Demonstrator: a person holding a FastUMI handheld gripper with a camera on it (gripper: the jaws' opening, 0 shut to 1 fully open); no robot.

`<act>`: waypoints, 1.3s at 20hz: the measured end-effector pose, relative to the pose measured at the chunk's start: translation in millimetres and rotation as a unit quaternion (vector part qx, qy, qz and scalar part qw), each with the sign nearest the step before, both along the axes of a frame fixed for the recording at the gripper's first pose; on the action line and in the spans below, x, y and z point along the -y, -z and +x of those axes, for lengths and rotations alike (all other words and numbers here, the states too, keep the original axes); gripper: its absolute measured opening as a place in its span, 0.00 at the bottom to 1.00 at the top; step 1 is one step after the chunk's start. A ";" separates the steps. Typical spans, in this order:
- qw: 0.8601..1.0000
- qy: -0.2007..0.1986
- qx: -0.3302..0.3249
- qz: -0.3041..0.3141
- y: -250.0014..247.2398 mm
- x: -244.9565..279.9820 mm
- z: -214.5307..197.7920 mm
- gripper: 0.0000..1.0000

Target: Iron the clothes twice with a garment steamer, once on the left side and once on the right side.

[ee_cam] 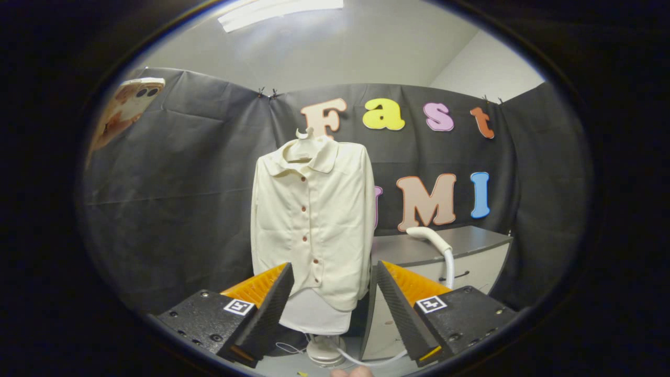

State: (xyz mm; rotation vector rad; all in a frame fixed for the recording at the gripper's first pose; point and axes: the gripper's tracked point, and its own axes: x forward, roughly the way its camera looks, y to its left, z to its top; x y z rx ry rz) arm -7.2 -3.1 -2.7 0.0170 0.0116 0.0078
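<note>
- The shirt [312,225], cream with a row of small dark buttons down the front, hangs on a hanger [305,137] in front of the black booth wall, beyond the gripper's fingers and roughly in line with the gap between them.
- Its hem hangs over a white form [314,317] on a round white base [325,350] on the floor.
- The steamer head [430,238], white with a curved neck, lies on top of a grey cabinet [471,246] to the right of the shirt; its white hose [449,267] drops down the cabinet front.
- A thin white cord [371,361] curves across the floor near the base.
- The gripper [331,293] is spread wide, holding nothing; its black fingers [272,309] with orange sides point toward the shirt's lower part, well short of it.
- A fingertip [352,372] of a person shows below, between the two fingers.
- A phone [125,107] is fixed high on the wall, left of the shirt.
</note>
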 end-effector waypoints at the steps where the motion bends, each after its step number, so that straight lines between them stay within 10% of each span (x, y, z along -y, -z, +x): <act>1: 1.000 0.002 -0.003 0.000 2.4 0.2 2.8 0.97; 13: 0.997 0.067 -0.019 -0.028 15.5 77.7 53.8 0.97; 26: 0.998 0.026 -0.049 -0.028 37.3 208.3 152.7 0.97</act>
